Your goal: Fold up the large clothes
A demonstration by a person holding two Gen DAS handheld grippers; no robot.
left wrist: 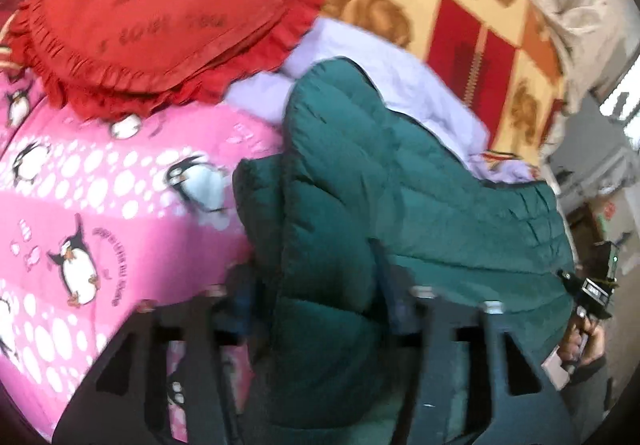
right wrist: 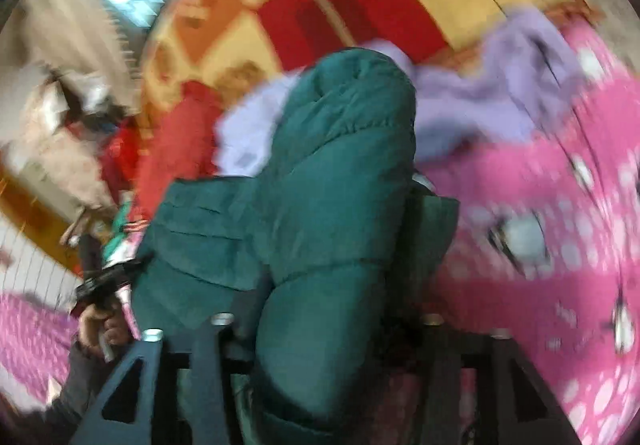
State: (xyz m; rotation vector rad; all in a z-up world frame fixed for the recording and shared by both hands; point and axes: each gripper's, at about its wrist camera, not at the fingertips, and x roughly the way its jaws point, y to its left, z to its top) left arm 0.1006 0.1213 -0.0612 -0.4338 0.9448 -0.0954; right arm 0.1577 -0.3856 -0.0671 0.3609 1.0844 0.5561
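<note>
A dark green puffer jacket (left wrist: 360, 173) lies bunched in thick folds on a pink penguin-print bedspread (left wrist: 100, 205). In the left wrist view one padded fold fills the gap of my left gripper (left wrist: 316, 297), and both fingers press on it. In the right wrist view the jacket (right wrist: 320, 165) rises as a thick roll between the fingers of my right gripper (right wrist: 320, 309), which is shut on it. Each gripper also shows at the edge of the other's view, held by a hand: the right gripper (left wrist: 596, 285) and the left gripper (right wrist: 104, 281).
A red frilled cushion (left wrist: 168, 13) sits on the bedspread beyond the jacket. A lilac garment (left wrist: 400, 85) lies crumpled behind the jacket. A red, orange and yellow chequered blanket (left wrist: 460, 25) covers the far side. The picture is blurred.
</note>
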